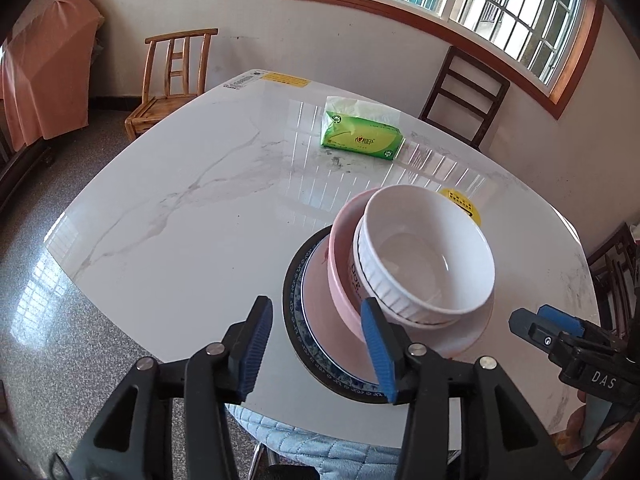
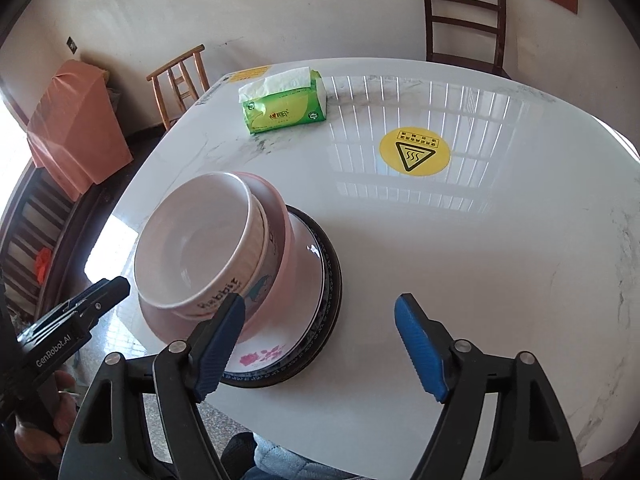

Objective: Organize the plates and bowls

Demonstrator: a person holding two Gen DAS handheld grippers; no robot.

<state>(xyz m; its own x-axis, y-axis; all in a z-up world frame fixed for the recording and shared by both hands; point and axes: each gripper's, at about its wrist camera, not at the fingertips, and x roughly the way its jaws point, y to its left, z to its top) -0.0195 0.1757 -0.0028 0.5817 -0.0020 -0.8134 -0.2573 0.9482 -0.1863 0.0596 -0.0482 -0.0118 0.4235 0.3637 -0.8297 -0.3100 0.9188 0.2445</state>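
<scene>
your left gripper point(image 1: 320, 344) is released, nothing between its blue pads, hovering at the near edge of the worktop point(image 1: 180, 240) just left of the stack. your right gripper point(image 2: 320, 344) is spread wide and empty, just right of that stack. the stack sits near the front edge: a white bowl point(image 1: 428, 256) nested in a printed bowl, inside a pink bowl point(image 1: 340, 272), on a pale plate point(image 2: 296, 332) over a dark-rimmed plate point(image 1: 296, 340). farther back lies a tissue pack point(image 1: 360, 138), with a yellow sticker point(image 2: 414, 150) to its right.
</scene>
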